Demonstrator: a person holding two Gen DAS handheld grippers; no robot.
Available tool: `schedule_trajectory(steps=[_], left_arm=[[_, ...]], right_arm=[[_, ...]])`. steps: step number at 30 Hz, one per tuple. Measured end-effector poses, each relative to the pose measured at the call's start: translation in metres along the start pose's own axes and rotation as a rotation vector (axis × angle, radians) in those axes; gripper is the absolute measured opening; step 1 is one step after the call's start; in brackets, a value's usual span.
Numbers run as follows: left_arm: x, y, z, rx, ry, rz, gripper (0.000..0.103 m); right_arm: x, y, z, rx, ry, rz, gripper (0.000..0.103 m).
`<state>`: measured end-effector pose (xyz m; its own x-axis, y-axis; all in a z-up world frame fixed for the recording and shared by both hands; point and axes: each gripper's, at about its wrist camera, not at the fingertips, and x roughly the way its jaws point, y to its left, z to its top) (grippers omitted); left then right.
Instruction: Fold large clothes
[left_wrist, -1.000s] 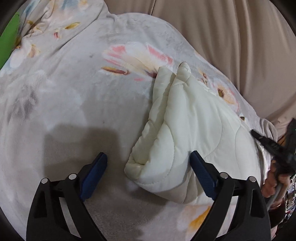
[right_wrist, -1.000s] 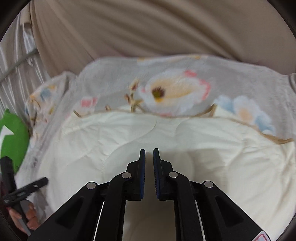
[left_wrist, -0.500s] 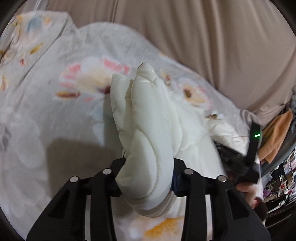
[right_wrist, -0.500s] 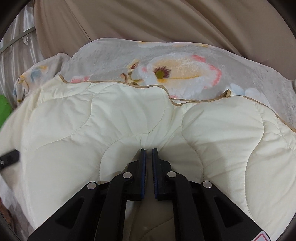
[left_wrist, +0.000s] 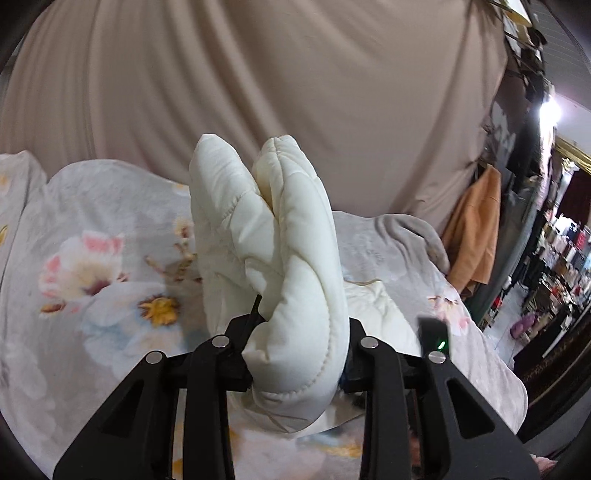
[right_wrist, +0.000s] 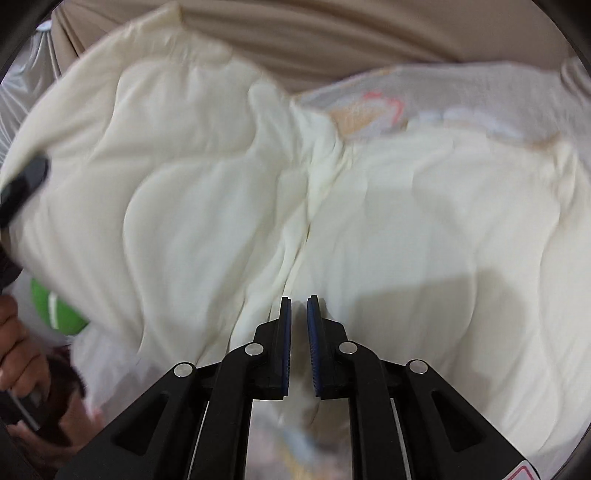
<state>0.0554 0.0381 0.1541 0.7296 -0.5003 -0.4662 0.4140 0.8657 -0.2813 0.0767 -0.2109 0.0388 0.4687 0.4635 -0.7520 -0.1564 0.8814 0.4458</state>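
A thick cream quilted garment (left_wrist: 273, 266) is bunched between the jaws of my left gripper (left_wrist: 295, 354), which is shut on its folded edge and holds it up above the bed. In the right wrist view the same cream garment (right_wrist: 369, 206) fills the frame, with a crease running up its middle. My right gripper (right_wrist: 299, 332) is nearly closed with the cloth pinched at its tips. The garment's far edge is lifted and blurred.
A grey floral blanket (left_wrist: 92, 266) covers the bed under the garment. A beige curtain (left_wrist: 258, 81) hangs behind. An orange cloth (left_wrist: 476, 240) hangs at the right by cluttered shelves. A hand (right_wrist: 18, 350) and a green object (right_wrist: 55, 314) show at the left edge.
My left gripper closed on the garment's folded edge and lifted it up off the blanket. The right gripper stayed shut while the garment rose and spread in front of it.
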Motion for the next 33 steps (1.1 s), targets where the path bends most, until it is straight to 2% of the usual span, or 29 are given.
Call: schedule_trajectory(steps=[2,3,7,10,13,17,21,24,28,31,33], left_arm=[[0.007,-0.015,0.001,0.026,0.009,-0.028,0.029],[0.012,-0.025,0.002,0.043,0.017,-0.044,0.029],[0.039,-0.058,0.002,0.098,0.055,-0.085,0.028],[0.070,-0.083,-0.002,0.135,0.098,-0.117,0.028],[0.101,-0.108,-0.012,0.176,0.143,-0.127,0.028],[0.146,-0.130,-0.031,0.199,0.221,-0.139,0.027],[0.180,-0.147,-0.058,0.235,0.278,-0.119,0.028],[0.201,-0.154,-0.081,0.269,0.314,-0.092,0.028],[0.211,-0.161,-0.103,0.323,0.304,-0.057,0.028],[0.214,-0.162,-0.107,0.324,0.290,-0.045,0.029],[0.209,-0.164,-0.106,0.336,0.269,-0.047,0.033]], right_arm=[[0.010,-0.004,-0.013,0.019,0.027,0.018,0.011],[0.014,-0.005,-0.017,0.015,0.025,0.015,0.008],[0.022,-0.012,-0.020,0.046,0.018,0.055,0.006],[0.013,-0.018,-0.023,0.091,0.036,0.080,0.003],[-0.018,-0.026,-0.038,0.121,0.019,0.095,0.003],[-0.067,-0.047,-0.063,0.138,-0.051,0.001,0.012],[-0.116,-0.069,-0.082,0.166,-0.131,-0.104,0.013],[-0.149,-0.086,-0.085,0.199,-0.204,-0.152,0.013],[-0.185,-0.104,-0.075,0.235,-0.306,-0.187,0.015],[-0.195,-0.106,-0.057,0.222,-0.355,-0.200,0.024],[-0.195,-0.100,-0.045,0.203,-0.378,-0.201,0.048]])
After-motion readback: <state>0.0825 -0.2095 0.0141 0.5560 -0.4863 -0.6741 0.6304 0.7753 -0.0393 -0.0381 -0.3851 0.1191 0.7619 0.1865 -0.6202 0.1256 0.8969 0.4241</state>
